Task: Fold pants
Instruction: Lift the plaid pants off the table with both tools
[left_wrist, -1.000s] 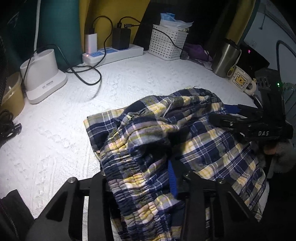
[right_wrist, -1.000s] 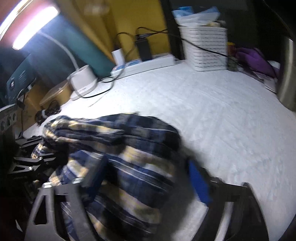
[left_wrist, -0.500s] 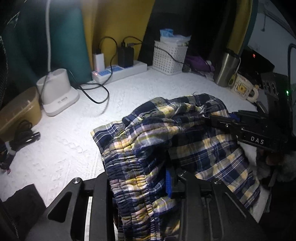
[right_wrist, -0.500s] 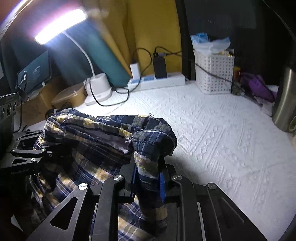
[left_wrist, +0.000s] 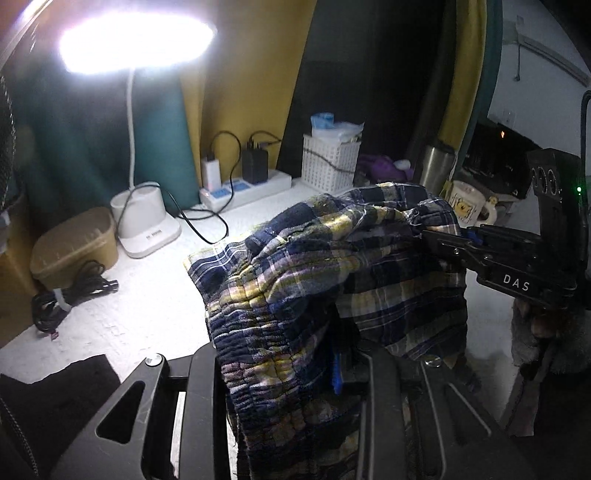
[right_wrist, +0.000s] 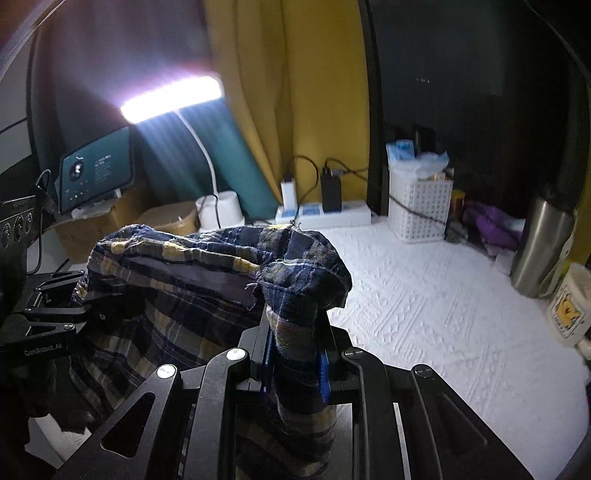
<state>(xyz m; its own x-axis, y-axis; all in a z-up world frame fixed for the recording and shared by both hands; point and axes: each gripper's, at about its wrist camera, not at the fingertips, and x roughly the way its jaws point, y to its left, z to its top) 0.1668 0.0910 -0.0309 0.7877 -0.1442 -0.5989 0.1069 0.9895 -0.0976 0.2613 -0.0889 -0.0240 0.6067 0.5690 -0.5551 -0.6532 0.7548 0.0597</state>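
I have the navy-and-yellow plaid cotton pants (left_wrist: 332, 266) bunched between both tongs, raised off the white textured bench (right_wrist: 424, 295). My left tongs (left_wrist: 288, 373) are pinching the gathered elastic waistband, which drapes back over them. My right tongs (right_wrist: 293, 365) have just closed and now pinch a fold of the fabric, which stands up in a hump just ahead of them. The cloth hangs slack between the two, and ahead of my left tongs its lower edge meets the bench.
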